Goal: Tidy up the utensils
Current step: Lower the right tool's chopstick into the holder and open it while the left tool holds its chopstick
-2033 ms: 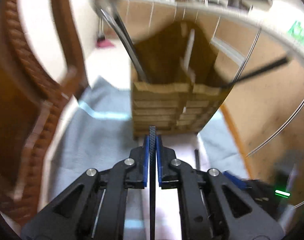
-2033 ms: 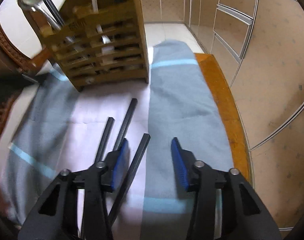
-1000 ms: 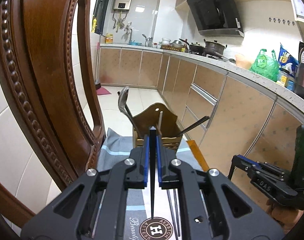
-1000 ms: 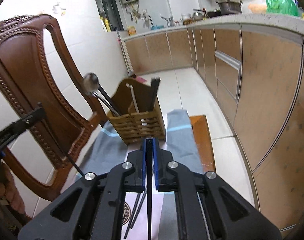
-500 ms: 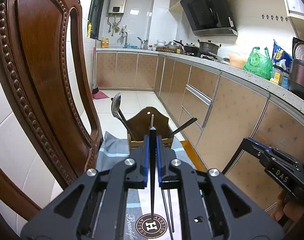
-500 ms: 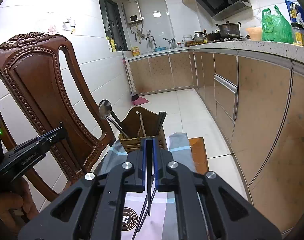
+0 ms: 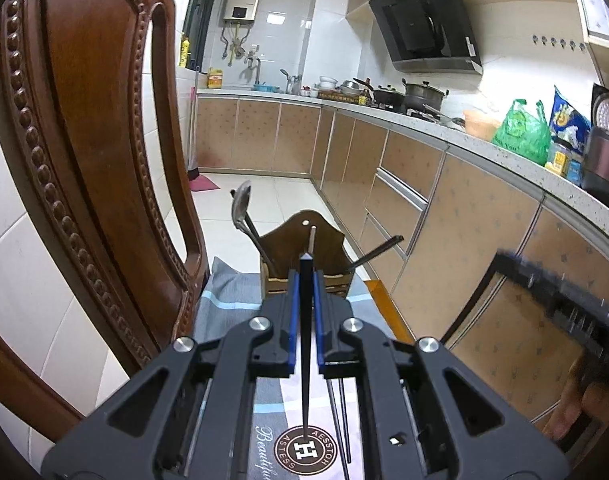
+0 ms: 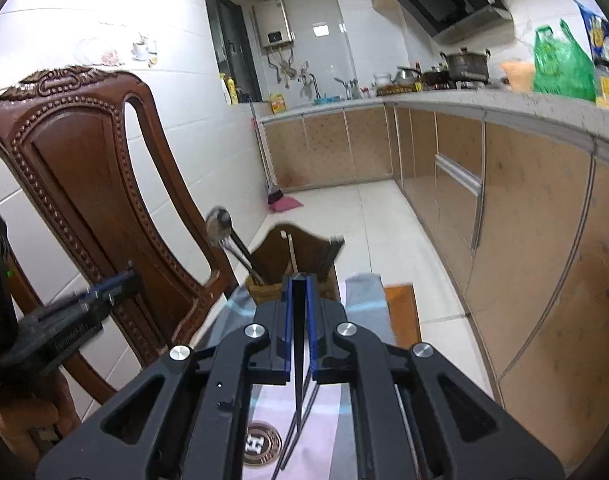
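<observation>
My left gripper [image 7: 305, 276] is shut on a black chopstick [image 7: 305, 380] that stands upright between the blue pads. My right gripper [image 8: 299, 282] is shut on another black chopstick [image 8: 299, 380], held high above the cloth. Ahead stands the wooden utensil holder [image 7: 304, 240], with a metal spoon [image 7: 240, 204] leaning left and a black chopstick [image 7: 378, 252] leaning right out of it. Two more chopsticks [image 7: 338, 412] lie on the cloth below. In the right wrist view the holder [image 8: 292, 256] is straight ahead and the left gripper's body [image 8: 64, 320] is at the left.
A carved wooden chair back [image 7: 84, 140] rises close on the left. A grey-blue cloth [image 7: 224, 292] covers a small wooden table [image 7: 378, 292]. Kitchen cabinets [image 7: 444, 220] run along the right under a counter with pots and bags. Tiled floor lies beyond the holder.
My right gripper closed on a chopstick from the cloth and has risen with it. The left gripper pulled back from the holder with its chopstick and now holds still.
</observation>
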Available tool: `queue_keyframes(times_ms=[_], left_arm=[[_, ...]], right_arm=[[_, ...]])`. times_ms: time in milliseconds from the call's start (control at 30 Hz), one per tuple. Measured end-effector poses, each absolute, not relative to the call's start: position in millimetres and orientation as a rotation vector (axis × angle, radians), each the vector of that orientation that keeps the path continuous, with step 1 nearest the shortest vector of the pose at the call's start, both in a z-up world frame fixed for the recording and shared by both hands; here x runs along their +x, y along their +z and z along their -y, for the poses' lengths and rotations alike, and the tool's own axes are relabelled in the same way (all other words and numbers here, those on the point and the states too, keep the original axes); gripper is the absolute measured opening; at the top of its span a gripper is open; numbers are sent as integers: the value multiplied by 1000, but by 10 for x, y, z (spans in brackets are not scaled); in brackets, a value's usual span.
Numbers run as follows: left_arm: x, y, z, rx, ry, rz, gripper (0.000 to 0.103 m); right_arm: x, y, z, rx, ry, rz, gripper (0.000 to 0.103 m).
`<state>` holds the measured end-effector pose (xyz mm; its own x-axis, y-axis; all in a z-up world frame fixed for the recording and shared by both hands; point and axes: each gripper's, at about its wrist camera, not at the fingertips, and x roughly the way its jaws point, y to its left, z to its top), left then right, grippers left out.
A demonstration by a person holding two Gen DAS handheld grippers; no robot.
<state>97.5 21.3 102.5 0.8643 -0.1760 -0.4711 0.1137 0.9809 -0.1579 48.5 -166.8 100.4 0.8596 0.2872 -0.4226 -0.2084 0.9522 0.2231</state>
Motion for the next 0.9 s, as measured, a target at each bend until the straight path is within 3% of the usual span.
queue_keyframes(times_ms=[300, 433, 833, 867, 900], left_arm=[[1096, 972, -500, -191, -123, -509, 6], [1163, 939, -588, -215, -124, -513, 6], [1305, 813, -686, -238, -115, -535, 6], [1315, 801, -686, -238, -113, -539, 6], [1325, 789, -686, -239, -109, -541, 6]], right_arm=[[1244, 1755, 1439, 145, 214, -347, 7], [1688, 1817, 1344, 167, 181, -330, 7], [2515, 987, 1137, 226, 111, -395, 8], [2503, 876, 1166, 245, 119, -421, 9], [2477, 792, 1188, 260, 132, -446, 18]])
